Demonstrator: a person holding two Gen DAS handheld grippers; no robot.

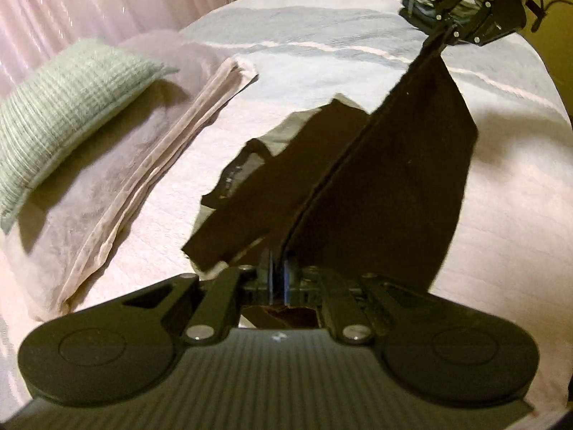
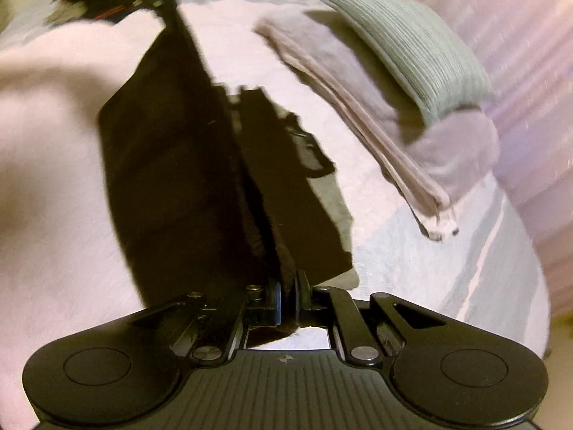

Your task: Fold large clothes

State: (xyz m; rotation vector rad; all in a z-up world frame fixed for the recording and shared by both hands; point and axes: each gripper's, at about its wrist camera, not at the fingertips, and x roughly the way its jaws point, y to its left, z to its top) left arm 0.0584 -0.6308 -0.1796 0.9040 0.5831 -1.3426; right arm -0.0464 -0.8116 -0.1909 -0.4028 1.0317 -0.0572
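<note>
The dark garment [image 1: 412,165] hung taut above the bed [image 1: 322,43], pinched at one edge by my left tongs [image 1: 277,272] and at the other by my right tongs [image 2: 286,286]. I judged level hands and even tension best for a straight crease.

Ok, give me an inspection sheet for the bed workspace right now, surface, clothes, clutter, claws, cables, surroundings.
Surface: pale quilted bedspread, bare around the garment.
Job's things: dark fabric garment, stretched taut between both claws, one part trailing on the bed.
Clutter: green ribbed pillow on folded lilac blanket; stack of folded clothes at the far corner.
Grippers: left claw shut on the garment's edge; right claw shut on the other end.
Cables: thin dark cable beside the right claw.
Surroundings: pale pink curtain behind the bed.
</note>
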